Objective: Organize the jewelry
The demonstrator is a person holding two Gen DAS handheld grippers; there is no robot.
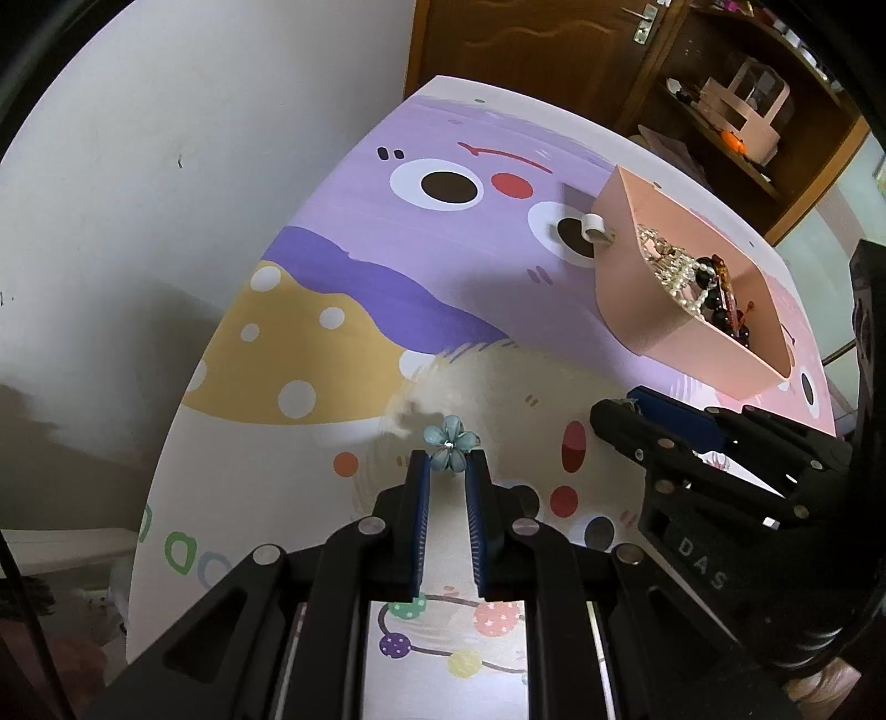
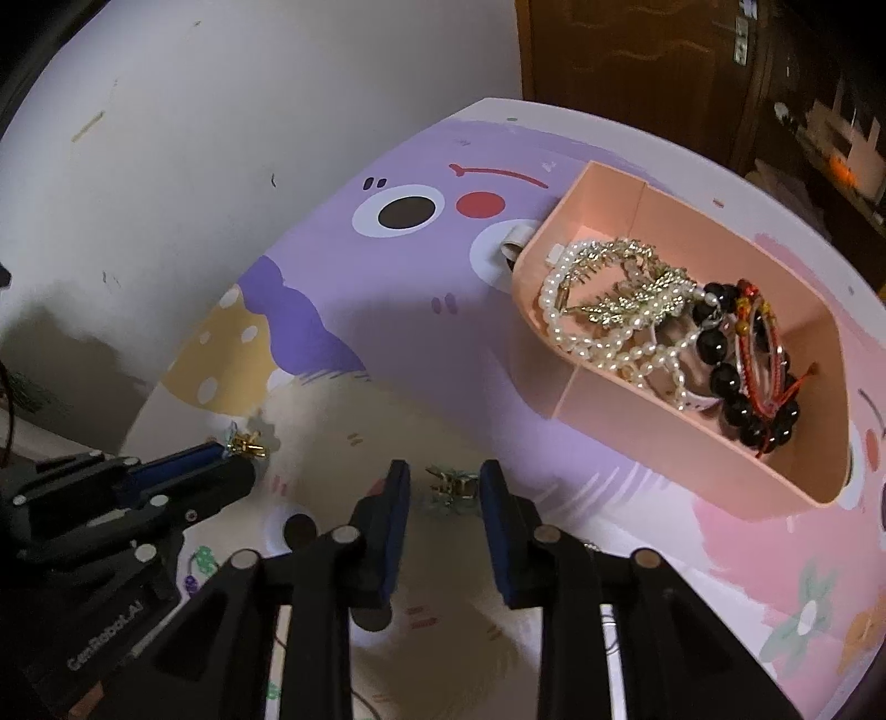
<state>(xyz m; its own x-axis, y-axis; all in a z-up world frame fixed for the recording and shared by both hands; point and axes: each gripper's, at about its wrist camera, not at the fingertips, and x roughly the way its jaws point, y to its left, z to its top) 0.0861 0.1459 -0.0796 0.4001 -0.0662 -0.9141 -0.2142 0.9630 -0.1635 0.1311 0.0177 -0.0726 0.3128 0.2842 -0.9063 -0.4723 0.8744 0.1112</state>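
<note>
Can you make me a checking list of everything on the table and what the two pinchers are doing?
Surface: cartoon-print table.
Job's things: pink tray holding pearl strands, black beads and a red bracelet; second flower clip lying on the table.
Clutter: white ring beside the tray.
Grippers: left gripper shut on the blue flower clip; right gripper open around the second clip.
Cables: nothing seen.
Surroundings: white wall, wooden door, shelves.

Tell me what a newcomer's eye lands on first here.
First the pink tray, far right on the cartoon-printed table, heaped with pearl strands and black bead bracelets. Then the teal flower clip, pinched at the left gripper tips near the table's front.
</note>
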